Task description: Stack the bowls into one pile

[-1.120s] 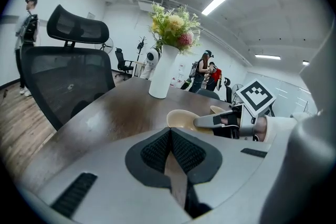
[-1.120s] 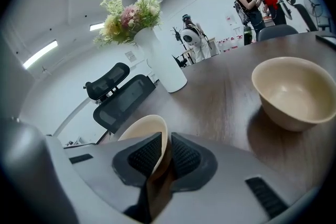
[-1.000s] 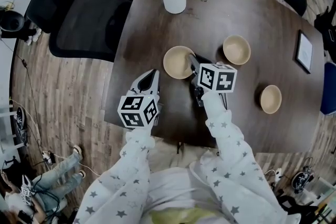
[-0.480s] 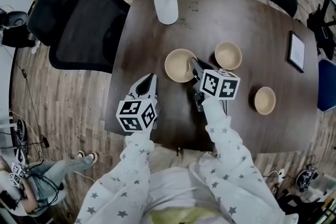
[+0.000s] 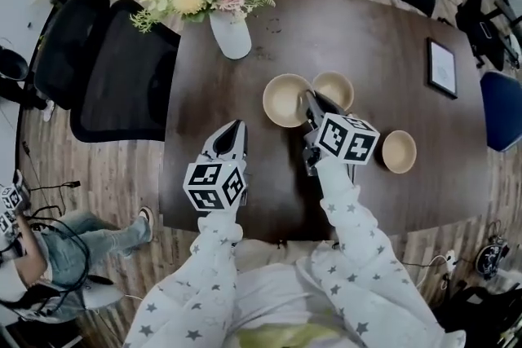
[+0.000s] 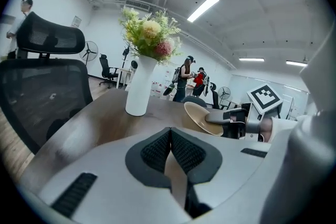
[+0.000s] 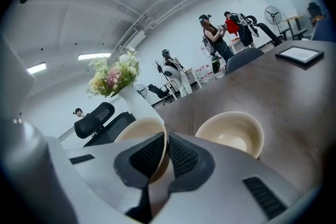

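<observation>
The right hand-held gripper (image 5: 309, 99) pinches the rim of the largest bowl (image 5: 285, 100), one pad inside the wall and one outside, and that bowl hangs just beside the second bowl (image 5: 334, 87), their rims nearly touching in the head view; from the left gripper view it seems to ride clear of the bench (image 5: 245, 167). To do this step well, I would keep the pinch firm, level the held bowl first, centre it over its neighbour and lower it straight, letting go only once it sits. Since the held bowl looks the wider of the two, it may perch on the smaller one rather than nest; setting the smaller into it could give a steadier pile. The third bowl (image 5: 400, 151) stands well apart toward the person's right and waits its turn. The left hand-held gripper (image 5: 235, 129) has its pads pressed together on nothing and hovers near the bench's front edge. The held bowl is round, so it has no long axis across the rim; its base-to-mouth axis leans off upright, the mouth tipped toward the vase (image 5: 231, 37) side.
</observation>
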`<state>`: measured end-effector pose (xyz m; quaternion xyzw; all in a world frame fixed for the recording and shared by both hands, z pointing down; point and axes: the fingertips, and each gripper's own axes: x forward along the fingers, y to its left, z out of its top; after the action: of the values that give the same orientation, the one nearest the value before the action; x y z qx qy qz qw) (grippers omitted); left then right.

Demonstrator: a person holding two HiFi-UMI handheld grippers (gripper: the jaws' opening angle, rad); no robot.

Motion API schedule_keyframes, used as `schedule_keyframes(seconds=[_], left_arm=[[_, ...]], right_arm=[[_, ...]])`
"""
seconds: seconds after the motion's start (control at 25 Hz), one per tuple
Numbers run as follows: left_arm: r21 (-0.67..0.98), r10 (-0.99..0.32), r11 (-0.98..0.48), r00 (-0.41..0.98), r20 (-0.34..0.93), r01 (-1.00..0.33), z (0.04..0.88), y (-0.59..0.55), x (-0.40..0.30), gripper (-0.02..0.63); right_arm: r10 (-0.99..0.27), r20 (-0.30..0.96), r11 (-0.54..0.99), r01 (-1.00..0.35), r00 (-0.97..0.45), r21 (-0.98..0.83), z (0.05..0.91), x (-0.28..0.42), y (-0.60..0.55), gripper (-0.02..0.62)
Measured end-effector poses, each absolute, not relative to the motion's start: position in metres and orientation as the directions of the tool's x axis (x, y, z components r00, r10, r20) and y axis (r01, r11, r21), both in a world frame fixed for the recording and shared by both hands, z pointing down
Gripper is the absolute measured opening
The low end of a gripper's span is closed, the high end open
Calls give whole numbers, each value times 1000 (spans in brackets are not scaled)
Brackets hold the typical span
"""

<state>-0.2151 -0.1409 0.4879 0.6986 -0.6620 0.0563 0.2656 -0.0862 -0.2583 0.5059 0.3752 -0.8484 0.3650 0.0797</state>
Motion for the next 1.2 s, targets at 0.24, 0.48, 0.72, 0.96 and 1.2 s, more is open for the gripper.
schedule_keyframes(seconds=[0.24,0.48,0.72,0.96,1.2], left_arm=[[298,-890,-56,183,417,-953,485,-162,-191,25],[298,-876,-127,248,414,-946,483,-179,-164,25],[296,-859,-177,294,419,-939,486,-190,-142,25],[302,-828,-222,343,444,-927,494,-193,-124,25],[310,-806,-233,362,468,-922,504,-192,-116,25]], right_arm=[[-675,389,368,-744,-626,-558,500,-46,-278,40],[-741,377,289,-771,-555,-568,495,-8,-293,40],[-777,416,195,-809,-473,-555,506,21,-302,40],[-777,473,128,-840,-416,-528,528,38,-309,40],[-765,508,119,-862,-396,-492,542,38,-313,41]])
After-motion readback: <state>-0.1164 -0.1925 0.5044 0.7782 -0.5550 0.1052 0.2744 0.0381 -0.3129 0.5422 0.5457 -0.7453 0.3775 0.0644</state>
